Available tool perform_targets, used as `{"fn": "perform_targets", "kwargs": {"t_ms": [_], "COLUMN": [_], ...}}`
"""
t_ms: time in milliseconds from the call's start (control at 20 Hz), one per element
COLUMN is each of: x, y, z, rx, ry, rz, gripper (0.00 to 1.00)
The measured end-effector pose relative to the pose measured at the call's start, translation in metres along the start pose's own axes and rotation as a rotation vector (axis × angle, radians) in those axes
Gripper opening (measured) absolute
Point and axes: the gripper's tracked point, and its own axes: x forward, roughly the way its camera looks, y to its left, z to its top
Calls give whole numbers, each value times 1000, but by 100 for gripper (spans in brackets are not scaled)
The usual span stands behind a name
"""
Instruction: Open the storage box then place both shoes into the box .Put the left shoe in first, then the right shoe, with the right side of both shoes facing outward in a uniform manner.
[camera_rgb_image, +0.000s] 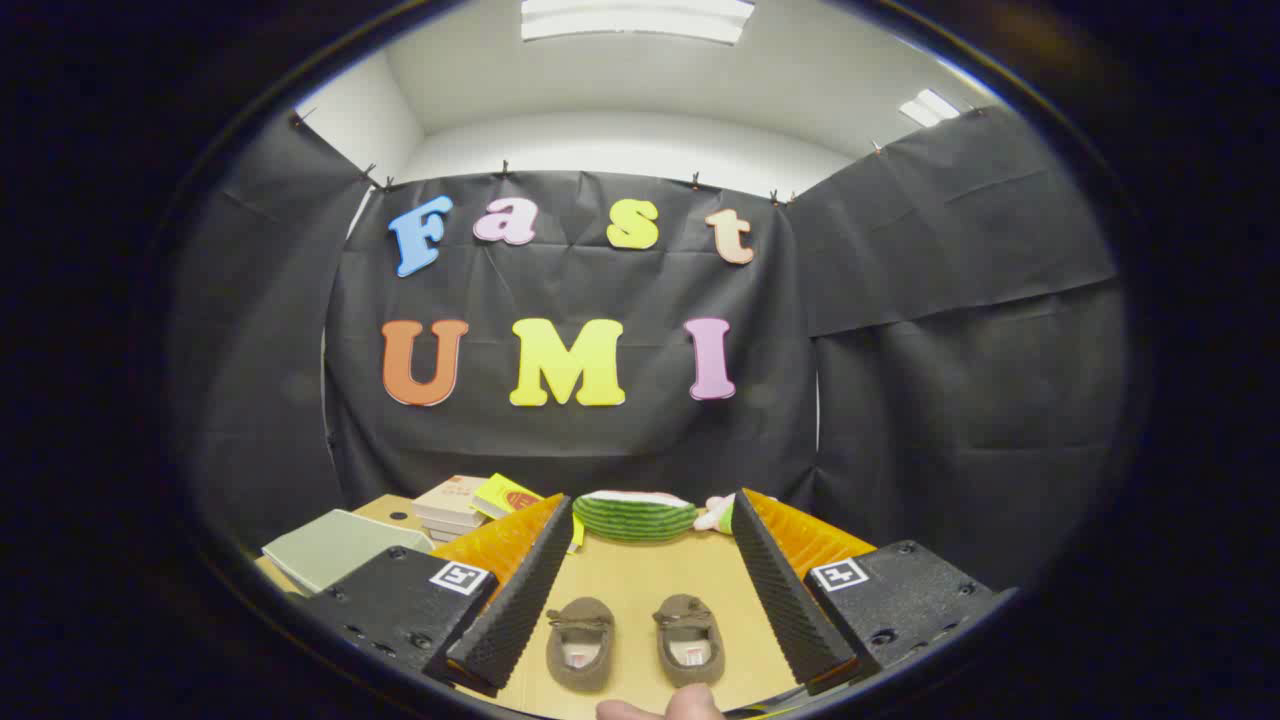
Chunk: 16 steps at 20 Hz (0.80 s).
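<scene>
Judging by the layout, nothing is done yet: both shoes sit on the worktop and no opened storage box can be made out. Beyond the tool, whose fingers stand wide apart and empty, lie a stack of books and a striped watermelon-like cushion. Between the fingers rest the left shoe and right shoe, side by side. A fingertip shows nearest the camera.
</scene>
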Motion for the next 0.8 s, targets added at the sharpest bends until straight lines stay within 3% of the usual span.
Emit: {"fn": "perform_targets", "kwargs": {"t_ms": [550, 800], "x": [-2, -1], "y": [7, 25], "z": [4, 0], "rx": [12, 18], "ry": [13, 33], "rz": [23, 77], "gripper": [100, 100]}}
